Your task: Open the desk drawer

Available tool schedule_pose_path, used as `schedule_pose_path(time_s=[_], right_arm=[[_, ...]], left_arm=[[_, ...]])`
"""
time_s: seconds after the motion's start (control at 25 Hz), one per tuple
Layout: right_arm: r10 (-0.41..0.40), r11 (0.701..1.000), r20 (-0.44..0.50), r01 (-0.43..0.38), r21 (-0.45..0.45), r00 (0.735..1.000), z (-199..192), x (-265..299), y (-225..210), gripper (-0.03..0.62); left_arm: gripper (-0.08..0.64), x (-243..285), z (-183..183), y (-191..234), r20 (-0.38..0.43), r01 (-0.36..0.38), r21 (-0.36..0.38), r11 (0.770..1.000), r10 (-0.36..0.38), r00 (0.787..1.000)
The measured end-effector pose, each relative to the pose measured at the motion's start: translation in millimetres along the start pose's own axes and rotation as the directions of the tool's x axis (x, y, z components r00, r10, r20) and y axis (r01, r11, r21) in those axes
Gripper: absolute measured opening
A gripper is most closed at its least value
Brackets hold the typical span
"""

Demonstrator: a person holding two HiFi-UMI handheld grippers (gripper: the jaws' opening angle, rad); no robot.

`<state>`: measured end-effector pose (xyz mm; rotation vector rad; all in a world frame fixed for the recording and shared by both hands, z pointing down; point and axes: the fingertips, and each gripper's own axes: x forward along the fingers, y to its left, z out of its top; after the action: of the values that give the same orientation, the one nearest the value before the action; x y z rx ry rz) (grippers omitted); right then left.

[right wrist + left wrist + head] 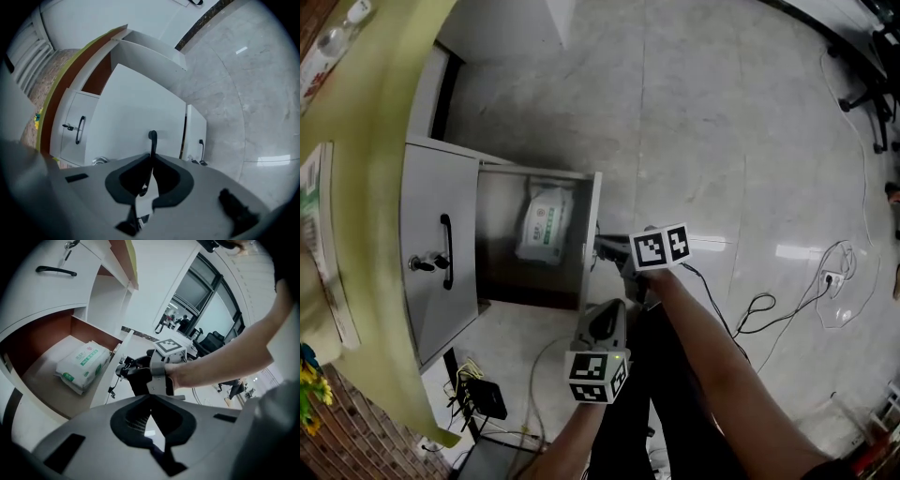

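Note:
The white desk drawer (592,231) is pulled out from the pedestal under the yellow-green desk top (370,141). A pack of wipes (546,223) lies inside it. My right gripper (607,249) is at the drawer front, and in the right gripper view its jaws (152,158) are shut on the black drawer handle (152,138). My left gripper (602,317) hangs lower, just in front of the drawer, shut with nothing in it (150,401). The left gripper view shows the wipes pack (82,365) and the right gripper (123,370) at the drawer front.
Beside the open drawer is a closed one with a black handle (445,251) and a key (422,264). Under the desk lie cables and a black box (490,400). More cable and a socket (827,278) lie on the tiled floor; a chair base (872,89) stands far right.

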<state>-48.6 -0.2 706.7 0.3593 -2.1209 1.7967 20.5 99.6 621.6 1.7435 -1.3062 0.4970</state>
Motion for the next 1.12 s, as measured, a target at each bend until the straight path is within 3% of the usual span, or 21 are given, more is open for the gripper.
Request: schedule_pose_path(time_s=[0.2,0.32,0.44,0.56,0.84,1.0,1.12], right_arm=[[-0.054,0.998,0.029,0.053,0.024,0.998,-0.6,-2.9,-11.7,0.030],[-0.130,0.989,0.061,0.126,0.072,0.990,-3.1,-12.8,-25.1,0.097],[-0.202,0.977,0.087,0.195,0.088,0.976,-5.7,-30.6,-34.0,0.081],[-0.212,0.974,0.094,0.203,0.103,0.973,-10.8,-46.5,-24.6,0.083],[-0.216,0.975,0.110,0.209,0.072,0.970,-22.5,-92.5,52.0,0.083],[-0.218,0.975,0.156,0.221,-0.002,0.963,-8.7,-122.9,105.1,0.062],[-0.214,0.975,0.202,0.221,-0.010,0.956,-3.7,-144.3,143.3,0.048]], left_arm=[[0.009,0.6,1.1,-3.6,-0.023,0.032,0.048,0.998,-0.031,0.999],[0.009,-1.3,3.5,-5.7,-0.028,0.041,0.060,0.997,-0.039,0.999],[0.009,-3.8,10.1,-8.2,-0.022,0.050,0.071,0.996,-0.048,0.999],[0.009,-9.6,20.2,-13.4,-0.011,0.061,0.090,0.994,-0.061,0.998],[0.009,-52.5,65.9,-34.4,0.028,0.076,0.156,0.985,-0.082,0.996],[0.009,-79.1,105.8,-46.2,0.077,0.075,0.178,0.981,-0.090,0.993],[0.009,-107.7,127.3,-54.7,0.097,0.071,0.199,0.978,-0.091,0.991]])
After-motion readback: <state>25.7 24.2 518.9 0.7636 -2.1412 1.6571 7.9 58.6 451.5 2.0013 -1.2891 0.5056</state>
